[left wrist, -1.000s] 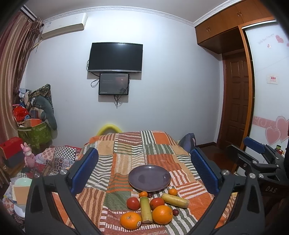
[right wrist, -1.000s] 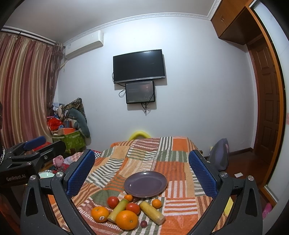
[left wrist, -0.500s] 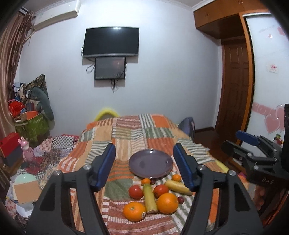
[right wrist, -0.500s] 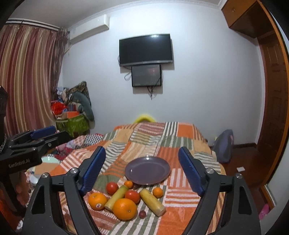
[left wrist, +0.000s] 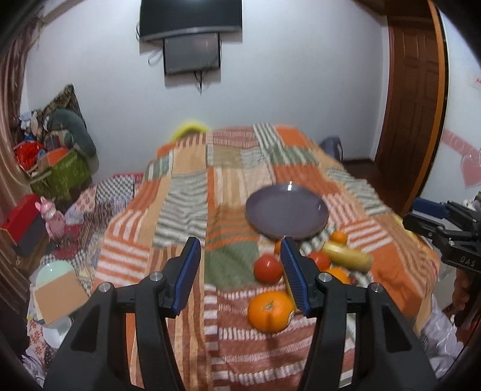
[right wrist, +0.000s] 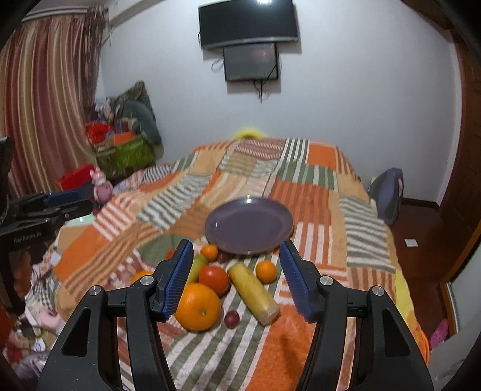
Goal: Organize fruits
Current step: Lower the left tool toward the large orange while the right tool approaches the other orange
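An empty purple plate (left wrist: 287,215) (right wrist: 249,225) lies on a striped patchwork cloth (left wrist: 186,204). In front of it lies a cluster of fruit: a large orange (right wrist: 197,306), a second orange (left wrist: 270,311), a red tomato (right wrist: 214,279) (left wrist: 267,268), a yellow elongated fruit (right wrist: 254,293) (left wrist: 345,257), small tangerines (right wrist: 266,271) and a dark plum (right wrist: 231,318). My left gripper (left wrist: 239,273) is open and empty, left of the fruit. My right gripper (right wrist: 236,281) is open and empty, above the cluster.
The cloth (right wrist: 312,198) covers a table that drops off at the right. Boxes, a green bag (left wrist: 60,176) and a pink toy (left wrist: 51,215) crowd the floor at left. A TV (right wrist: 249,24) hangs on the far wall. A wooden door (left wrist: 412,99) stands at right.
Both grippers have moved forward and down toward the fruit, and their jaws have narrowed. The left gripper has swung so the fruit sits to its right.
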The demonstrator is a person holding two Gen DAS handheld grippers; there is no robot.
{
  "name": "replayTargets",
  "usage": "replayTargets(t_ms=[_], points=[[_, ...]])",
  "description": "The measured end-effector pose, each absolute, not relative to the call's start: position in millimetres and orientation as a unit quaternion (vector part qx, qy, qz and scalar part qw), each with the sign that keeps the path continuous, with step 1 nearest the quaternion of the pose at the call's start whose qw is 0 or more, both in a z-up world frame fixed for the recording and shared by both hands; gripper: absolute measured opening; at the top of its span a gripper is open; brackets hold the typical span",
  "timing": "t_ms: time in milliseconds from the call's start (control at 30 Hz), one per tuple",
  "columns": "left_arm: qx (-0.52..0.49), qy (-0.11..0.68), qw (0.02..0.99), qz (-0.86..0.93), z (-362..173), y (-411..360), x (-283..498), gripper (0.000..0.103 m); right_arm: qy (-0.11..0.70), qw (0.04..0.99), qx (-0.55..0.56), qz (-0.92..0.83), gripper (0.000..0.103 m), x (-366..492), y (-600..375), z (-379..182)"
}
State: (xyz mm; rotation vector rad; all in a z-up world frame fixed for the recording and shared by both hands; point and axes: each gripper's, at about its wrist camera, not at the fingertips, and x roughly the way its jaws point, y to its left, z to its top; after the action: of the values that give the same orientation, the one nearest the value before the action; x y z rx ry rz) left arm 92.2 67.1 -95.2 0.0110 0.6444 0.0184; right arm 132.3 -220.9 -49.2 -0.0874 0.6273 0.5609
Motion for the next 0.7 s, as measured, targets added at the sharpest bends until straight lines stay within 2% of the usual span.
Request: replayTargets(t_ms=[300, 433, 567, 700], points=[[0.009, 0.392, 0.919, -0.024, -136.8, 72.7, 106.5, 0.056, 0.38, 0.872, -0.052, 0.305, 0.056, 148.1, -201.5, -89.9], [0.006, 0.418, 0.908, -0.036, -149.6, 70.5, 113.0, 0.067, 0.413, 0.851, -0.051, 0.321, 0.057, 153.6, -191.2, -107.2], [0.02, 0.44, 0.897, -0.045, -162.6, 66.2, 117.8, 0.069, 0.432, 0.838, -0.061, 0.328, 0.057, 156.8, -182.1, -121.1], [0.02, 0.462, 0.885, -0.056, -173.8, 64.6, 123.9, 0.075, 0.446, 0.829, -0.058, 0.333, 0.065, 161.7, -177.2, -131.1]])
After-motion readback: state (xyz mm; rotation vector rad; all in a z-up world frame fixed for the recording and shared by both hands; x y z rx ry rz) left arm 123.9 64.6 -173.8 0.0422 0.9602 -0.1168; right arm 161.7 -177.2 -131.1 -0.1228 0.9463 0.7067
